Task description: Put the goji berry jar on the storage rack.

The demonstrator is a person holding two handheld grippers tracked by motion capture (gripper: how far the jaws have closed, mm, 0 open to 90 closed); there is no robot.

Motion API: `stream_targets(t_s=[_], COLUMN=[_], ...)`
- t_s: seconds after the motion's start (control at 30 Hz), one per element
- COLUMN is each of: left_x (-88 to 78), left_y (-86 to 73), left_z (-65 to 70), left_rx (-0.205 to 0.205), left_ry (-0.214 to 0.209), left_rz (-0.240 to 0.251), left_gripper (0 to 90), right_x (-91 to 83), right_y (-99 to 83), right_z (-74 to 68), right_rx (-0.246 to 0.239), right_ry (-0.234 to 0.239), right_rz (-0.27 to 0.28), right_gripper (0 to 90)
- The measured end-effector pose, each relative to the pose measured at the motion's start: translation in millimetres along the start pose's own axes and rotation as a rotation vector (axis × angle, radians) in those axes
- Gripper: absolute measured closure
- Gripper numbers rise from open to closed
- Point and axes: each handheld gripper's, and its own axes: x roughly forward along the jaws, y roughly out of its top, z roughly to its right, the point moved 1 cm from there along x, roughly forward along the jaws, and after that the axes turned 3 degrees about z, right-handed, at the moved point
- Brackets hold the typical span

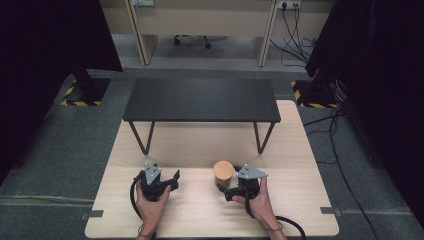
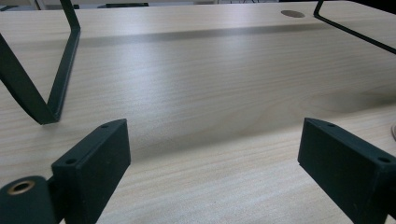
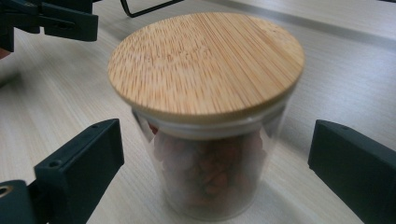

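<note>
On the wooden table (image 1: 200, 145), a black shelf (image 1: 201, 99) stands at twelve o'clock. The lidded jar (image 1: 223, 171) sits near centre, the right gripper (image 1: 231, 191) just at its five o'clock, the left gripper (image 1: 172, 179) at its nine o'clock.

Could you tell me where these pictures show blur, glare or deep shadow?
Right gripper view: the jar is slightly soft, its glass hazy. Left gripper view: pale sheen across the table, a dark shadow band farther back. High view: sharp enough, both sides nearly black.

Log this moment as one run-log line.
left hand-held gripper: open, nothing between jaws | right hand-held gripper: open, jaws either side of jar, not touching | bamboo lid: on | jar on table
</note>
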Motion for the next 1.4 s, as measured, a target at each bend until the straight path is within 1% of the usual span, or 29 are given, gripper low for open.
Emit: stream_targets(t_s=[0.23,0.37,0.43,0.7,0.8,0.87,0.93,1.0,1.03,1.07,1.1,1.17,1.23,1.27,1.33,1.4], left_x=[0.0,0.0,0.0,0.4,0.9,1.2,1.8,1.6,1.4,1.4,1.5,1.5,1.4,1.4,1.4,1.3], left_y=[0.0,0.0,0.0,0.1,0.2,0.4,0.6,0.2,-0.1,-0.1,0.0,0.1,0.0,-0.1,-0.2,-0.2], left_z=[0.3,0.3,0.3,0.8,1.1,1.2,1.1,0.5,0.3,0.0,0.1,0.6,0.7,0.6,0.5,0.6], left_rx=[0.003,0.003,0.003,0.007,0.009,0.012,0.011,0.007,0.005,0.004,0.004,0.007,0.007,0.006,0.005,0.006], left_ry=[0.000,0.000,0.001,0.000,-0.001,-0.003,-0.004,-0.004,-0.004,-0.004,-0.004,-0.003,-0.003,-0.003,-0.003,-0.002], left_rz=[0.000,0.000,0.000,0.001,0.001,0.000,0.001,0.003,0.006,0.005,0.005,0.004,0.005,0.005,0.006,0.006], left_gripper=[8.7,8.7,8.6,8.7,8.6,8.7,8.6,8.7,8.7,8.6,8.7,8.7,8.7,8.6,8.7,8.7], right_x=[9.2,12.2,12.8,12.0,10.8,10.0,8.9,7.0,5.4,3.4,0.6,-5.4,-10.8,-12.6,-15.3,-17.0], right_y=[7.6,9.8,9.6,8.3,6.2,4.9,3.7,0.8,1.3,1.3,0.9,2.7,5.4,6.6,8.6,9.1], right_z=[2.5,2.3,0.0,-3.7,-3.4,-1.8,-2.6,-5.3,-9.3,-14.2,-18.2,-30.3,-40.4,-44.5,-48.7,-48.5], right_rx=[-0.002,-0.012,-0.019,-0.040,-0.023,-0.001,0.018,0.044,0.055,0.055,0.061,0.064,0.078,0.075,0.086,0.098], right_ry=[0.014,0.018,0.008,-0.004,-0.013,-0.011,-0.021,-0.042,-0.064,-0.089,-0.106,-0.163,-0.209,-0.229,-0.247,-0.247], right_rz=[-0.027,-0.033,-0.030,-0.023,-0.009,-0.002,0.005,0.022,0.024,0.031,0.046,0.071,0.094,0.101,0.106,0.110], right_gripper=[14.1,24.6,25.0,25.9,26.1,26.1,26.1,26.1,26.1,26.1,26.1,26.1,26.1,26.1,26.1,26.1])
